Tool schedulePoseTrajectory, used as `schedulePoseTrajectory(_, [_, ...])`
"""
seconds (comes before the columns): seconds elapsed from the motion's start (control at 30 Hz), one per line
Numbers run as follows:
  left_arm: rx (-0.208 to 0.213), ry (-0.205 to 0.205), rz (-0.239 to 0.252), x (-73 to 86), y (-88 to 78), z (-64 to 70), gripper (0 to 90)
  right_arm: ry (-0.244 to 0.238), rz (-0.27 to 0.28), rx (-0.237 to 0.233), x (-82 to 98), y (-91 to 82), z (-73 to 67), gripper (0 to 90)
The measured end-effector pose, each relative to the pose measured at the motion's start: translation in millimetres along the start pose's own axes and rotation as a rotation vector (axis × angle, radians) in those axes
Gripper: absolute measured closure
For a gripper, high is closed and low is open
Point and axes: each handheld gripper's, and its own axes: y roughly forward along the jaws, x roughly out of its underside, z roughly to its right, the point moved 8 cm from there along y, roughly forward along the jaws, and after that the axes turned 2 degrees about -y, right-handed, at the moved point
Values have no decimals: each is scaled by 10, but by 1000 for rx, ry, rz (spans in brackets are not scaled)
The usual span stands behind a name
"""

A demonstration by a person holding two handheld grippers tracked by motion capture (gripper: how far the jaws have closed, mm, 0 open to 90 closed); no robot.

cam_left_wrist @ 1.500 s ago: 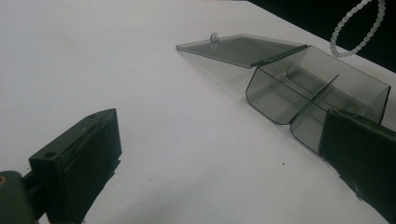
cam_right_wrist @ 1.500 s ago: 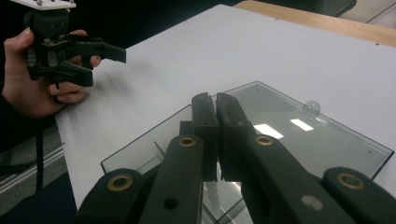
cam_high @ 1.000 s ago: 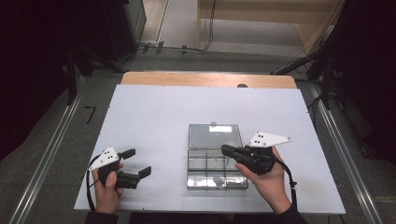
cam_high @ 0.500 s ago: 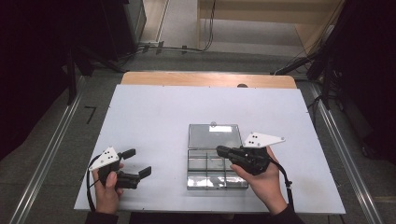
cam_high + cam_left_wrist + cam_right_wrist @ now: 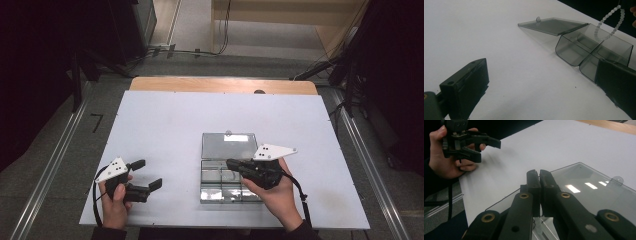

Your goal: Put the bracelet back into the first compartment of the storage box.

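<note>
A clear grey compartment box [image 5: 220,196] lies on the white table [image 5: 165,130] with its lid [image 5: 229,146] folded open to the far side. My right gripper [image 5: 230,164] hovers over the box's compartments, jaws shut on a string of white beads [image 5: 610,23] that dangles above the box [image 5: 574,50]. In the right gripper view the two jaws of that gripper [image 5: 539,173] press together above the lid [image 5: 586,187]. My left gripper [image 5: 148,173] rests on the table left of the box, open and holding nothing, and its jaws [image 5: 541,67] stand wide apart.
The table's wooden far edge [image 5: 220,85] is beyond the box. Metal floor rails [image 5: 55,165] run along both sides of the table. A person's hand [image 5: 441,160] holds the left gripper [image 5: 487,150] near the table's front left corner.
My right gripper has drifted left and slightly nearer over the box, still shut. The left gripper has stayed where it was.
</note>
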Motion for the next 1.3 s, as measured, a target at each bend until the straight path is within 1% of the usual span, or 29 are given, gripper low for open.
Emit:
schedulePoseTrajectory(0.17, [0, 0, 0, 0, 0, 0, 0, -8, -1, -5, 5, 41, -20, 854])
schedulePoseTrajectory(0.3, [0, -2, 0, 1, 1, 0, 0, -6, 0, -17, 12, 69, -25, 854])
schedulePoseTrajectory(0.47, [0, 0, -2, 2, 2, 2, 0, -5, 0, -17, 19, 107, -21, 854])
schedulePoseTrajectory(0.57, [0, -3, -3, 3, 2, 2, 0, 4, 2, -21, 23, 134, -13, 854])
schedulePoseTrajectory(0.77, [2, -3, -2, 3, 7, 4, 0, -3, -1, -27, 41, 184, -14, 854])
schedulePoseTrajectory(0.83, [2, -4, -3, 4, 6, 4, 0, -13, -5, -26, 46, 202, -19, 854])
schedulePoseTrajectory(1.17, [2, -1, -6, 7, 18, 10, 0, -23, -19, -35, 79, 299, -65, 854])
schedulePoseTrajectory(1.3, [2, 0, -7, 8, 19, 11, 0, -21, -16, -37, 89, 330, -66, 854])
